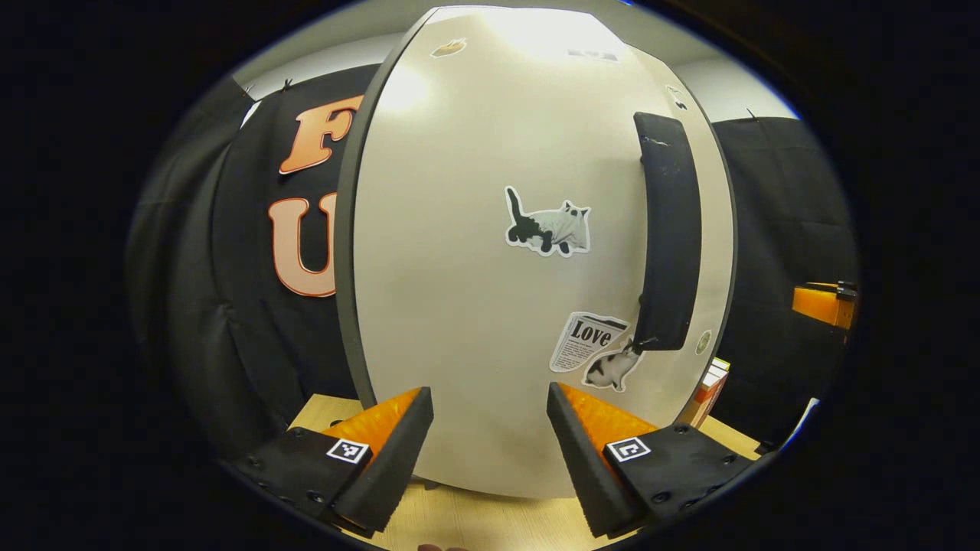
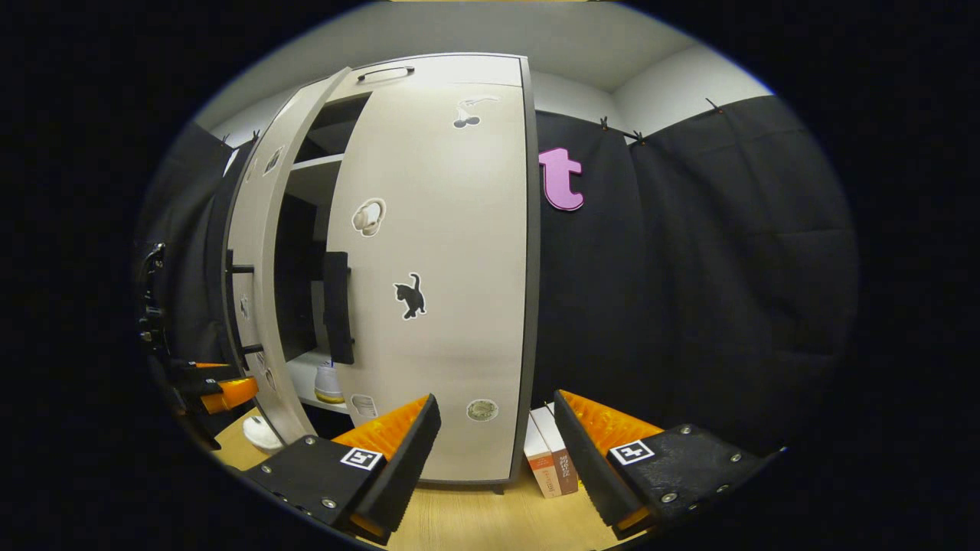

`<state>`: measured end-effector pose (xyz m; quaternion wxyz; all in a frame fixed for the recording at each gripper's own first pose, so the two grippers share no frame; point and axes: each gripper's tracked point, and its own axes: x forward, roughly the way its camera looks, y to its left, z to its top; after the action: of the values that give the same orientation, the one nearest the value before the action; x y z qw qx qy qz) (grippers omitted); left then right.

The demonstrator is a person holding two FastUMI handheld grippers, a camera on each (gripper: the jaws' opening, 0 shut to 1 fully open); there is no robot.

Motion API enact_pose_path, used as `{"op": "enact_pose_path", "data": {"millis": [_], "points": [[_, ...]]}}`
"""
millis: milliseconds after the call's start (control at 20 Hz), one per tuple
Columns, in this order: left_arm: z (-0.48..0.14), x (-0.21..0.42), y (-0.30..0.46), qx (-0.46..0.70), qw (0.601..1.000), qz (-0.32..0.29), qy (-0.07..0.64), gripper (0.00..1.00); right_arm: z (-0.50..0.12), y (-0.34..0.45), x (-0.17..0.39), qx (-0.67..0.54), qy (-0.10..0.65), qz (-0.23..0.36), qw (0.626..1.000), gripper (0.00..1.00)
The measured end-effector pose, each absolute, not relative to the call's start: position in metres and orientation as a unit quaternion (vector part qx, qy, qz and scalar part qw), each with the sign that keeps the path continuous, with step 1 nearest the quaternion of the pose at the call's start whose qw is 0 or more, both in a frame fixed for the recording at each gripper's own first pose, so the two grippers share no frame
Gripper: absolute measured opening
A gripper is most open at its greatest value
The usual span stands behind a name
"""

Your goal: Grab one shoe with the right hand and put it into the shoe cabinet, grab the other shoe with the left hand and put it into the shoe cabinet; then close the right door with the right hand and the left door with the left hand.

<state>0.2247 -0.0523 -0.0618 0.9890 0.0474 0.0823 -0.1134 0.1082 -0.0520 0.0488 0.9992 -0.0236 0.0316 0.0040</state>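
- The cabinet (image 2: 429, 252) is the landmark. Its right door (image 2: 436, 291) looks shut or nearly shut; its left door (image 2: 256, 291) stands ajar, with shelves showing in the gap between them.
- One shoe (image 2: 328, 383) sits on a low shelf inside the cabinet, seen through that gap. I cannot tell from here whether the second shoe is in; a pale rounded thing (image 2: 260, 433) lies on the table (image 2: 459, 520) at the foot of the left door, and it may be one.
- The left gripper (image 1: 490, 444) faces the outer face of the left door (image 1: 536, 252), close to it, jaws wide and holding nothing. The dark handle (image 1: 668, 229) lies to the right of its line.
- The right gripper (image 2: 496, 451) hangs before the cabinet's right door, jaws wide and empty. Books (image 2: 551, 459) stand on the table just beside the cabinet's right side.
- Risk: if that pale thing sits in the door's sweep, the left door could jam on it or shove it along the table.
- Risk: a push far from the handle side, near the hinge, gives little leverage and may rock the cabinet rather than swing the door.
- Risk: a hard push could make the door bounce back open.
- Risk: if the shelved shoe pokes past the shelf edge, the door would stop short on it.
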Motion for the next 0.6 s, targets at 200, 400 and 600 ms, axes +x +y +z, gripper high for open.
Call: {"op": "enact_pose_path", "data": {"millis": [200, 400, 600], "points": [[-0.064, 0.238, -0.059, 0.051, 0.99, -0.103, 0.082, 0.97, 0.055, -0.062, 0.108, -0.015, 0.026, 0.003, 1.0, 0.92], [-0.067, 0.249, -0.063, 0.052, 0.991, -0.092, 0.081, 0.96, 0.06, -0.08, 0.106, -0.011, 0.023, -0.005, 1.0, 0.92], [-0.069, 0.255, -0.068, 0.044, 0.991, -0.085, 0.089, 0.94, 0.069, -0.096, 0.109, -0.011, 0.02, -0.007, 1.0, 0.92]]}}
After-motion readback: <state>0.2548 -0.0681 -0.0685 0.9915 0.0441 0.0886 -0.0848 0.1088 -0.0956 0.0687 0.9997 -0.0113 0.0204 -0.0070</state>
